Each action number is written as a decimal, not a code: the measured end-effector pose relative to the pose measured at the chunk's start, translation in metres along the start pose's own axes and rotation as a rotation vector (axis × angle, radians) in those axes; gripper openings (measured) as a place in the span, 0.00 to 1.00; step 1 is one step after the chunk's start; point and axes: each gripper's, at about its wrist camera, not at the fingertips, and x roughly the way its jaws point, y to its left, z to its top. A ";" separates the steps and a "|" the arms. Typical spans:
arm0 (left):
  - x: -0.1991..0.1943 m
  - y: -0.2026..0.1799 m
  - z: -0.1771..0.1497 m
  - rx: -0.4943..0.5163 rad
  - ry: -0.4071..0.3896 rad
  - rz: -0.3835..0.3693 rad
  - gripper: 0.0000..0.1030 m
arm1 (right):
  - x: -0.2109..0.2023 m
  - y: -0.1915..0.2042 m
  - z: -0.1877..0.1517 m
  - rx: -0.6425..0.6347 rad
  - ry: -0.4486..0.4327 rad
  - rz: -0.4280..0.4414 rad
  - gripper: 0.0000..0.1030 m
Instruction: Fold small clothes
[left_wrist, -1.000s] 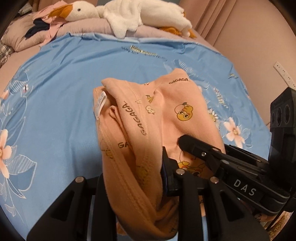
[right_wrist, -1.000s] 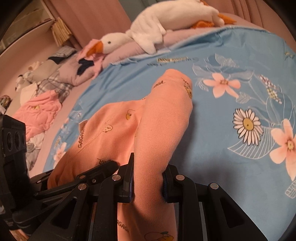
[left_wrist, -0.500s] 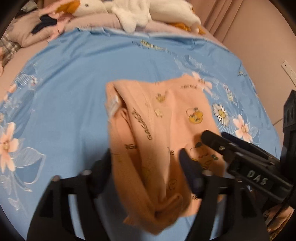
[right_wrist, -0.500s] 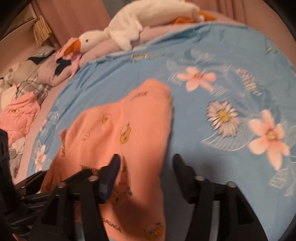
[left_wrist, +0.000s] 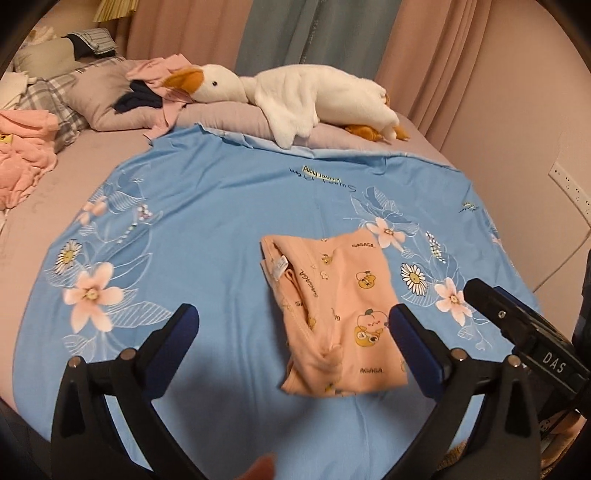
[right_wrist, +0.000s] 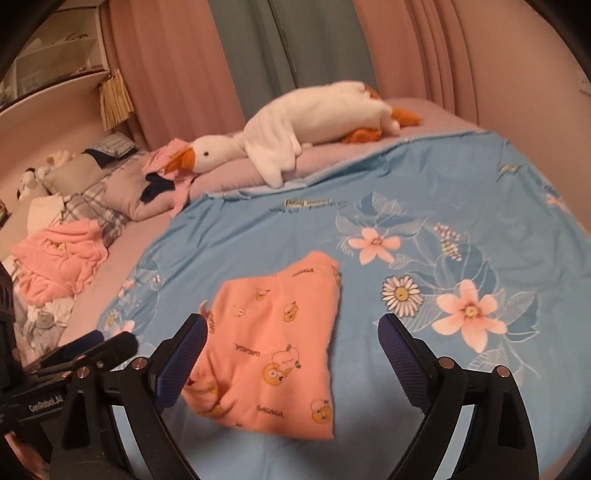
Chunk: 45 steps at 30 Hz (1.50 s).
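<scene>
The little orange garment (left_wrist: 334, 317) lies folded on the blue flowered sheet (left_wrist: 207, 229), a bit right of the middle of the left wrist picture and low in the middle of the right wrist picture (right_wrist: 275, 350). It makes a neat, flat shape with small cartoon faces on top and a white tag (left_wrist: 279, 266) showing near its upper left corner. The left gripper (left_wrist: 293, 336) has its 2 fingers spread wide, with nothing between them. The right gripper (right_wrist: 291, 347) is spread wide too and also holds nothing. Both hang above the cloth and do not touch it. So I think the fold on this piece is done, and this is the step of letting go and pulling back. One bottom corner looks a bit bunched up, so it may need a small pat to lie flat. A big white plush goose (left_wrist: 295, 92) rests on the pillows at the top of the frame. A heap of pink clothes (right_wrist: 59, 266) sits at the left edge of the right wrist picture. I guess the next move is to put this folded piece aside and reach over to that heap for 1 more thing to fold, pinching only 1 piece at its edge.
</scene>
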 end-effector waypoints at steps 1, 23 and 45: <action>-0.005 0.001 -0.002 0.000 -0.003 -0.004 1.00 | -0.004 0.003 -0.001 -0.007 -0.008 -0.007 0.90; -0.024 0.015 -0.037 -0.020 0.039 0.001 1.00 | -0.019 0.017 -0.028 -0.041 -0.003 -0.132 0.91; -0.027 0.013 -0.039 -0.006 0.034 -0.003 1.00 | -0.014 0.014 -0.034 -0.037 0.026 -0.155 0.91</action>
